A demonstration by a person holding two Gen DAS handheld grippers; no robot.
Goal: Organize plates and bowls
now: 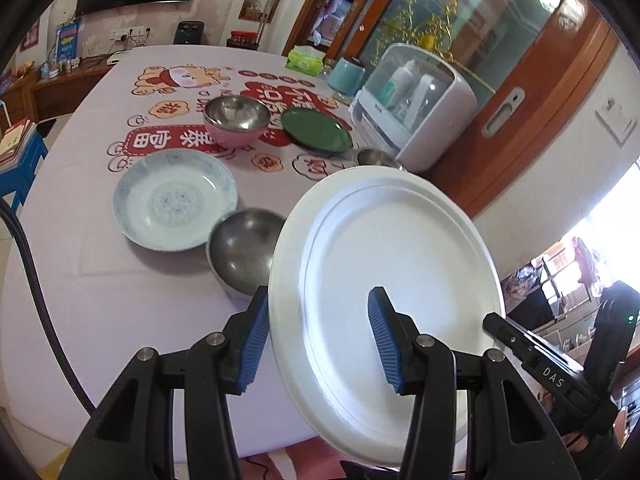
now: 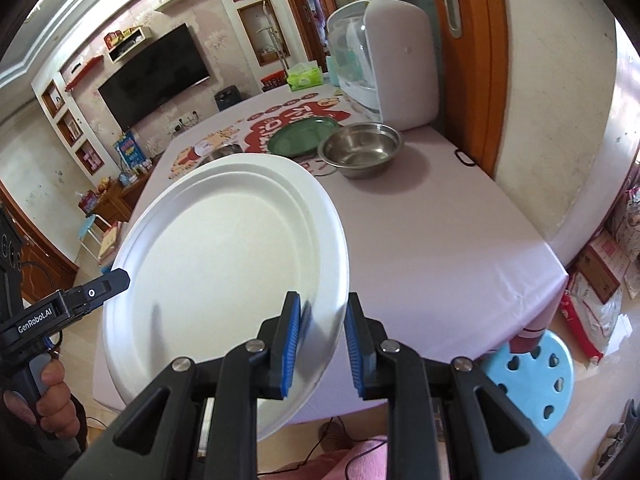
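Observation:
A white plate (image 1: 396, 264), which looks like a stack of two, hangs tilted above the table's near edge. My left gripper (image 1: 320, 336) is shut on its left rim, one pad under it and one on its face. On its right rim (image 2: 224, 260) my right gripper (image 2: 322, 336) is shut. Each gripper shows in the other's view: right gripper (image 1: 532, 356), left gripper (image 2: 80, 304). On the table lie a blue-patterned plate (image 1: 176, 200), a steel bowl (image 1: 244, 248), a pink bowl (image 1: 236, 120), a green plate (image 1: 316, 130) and another steel bowl (image 2: 362, 150).
A white sterilizer cabinet (image 1: 416, 108) stands at the table's far right, with a teal canister (image 1: 347, 76) and a green tissue pack (image 1: 305, 60) behind it. A light-blue stool (image 2: 532, 380) sits below the table's right corner. A person's hand (image 2: 52, 396) grips the left handle.

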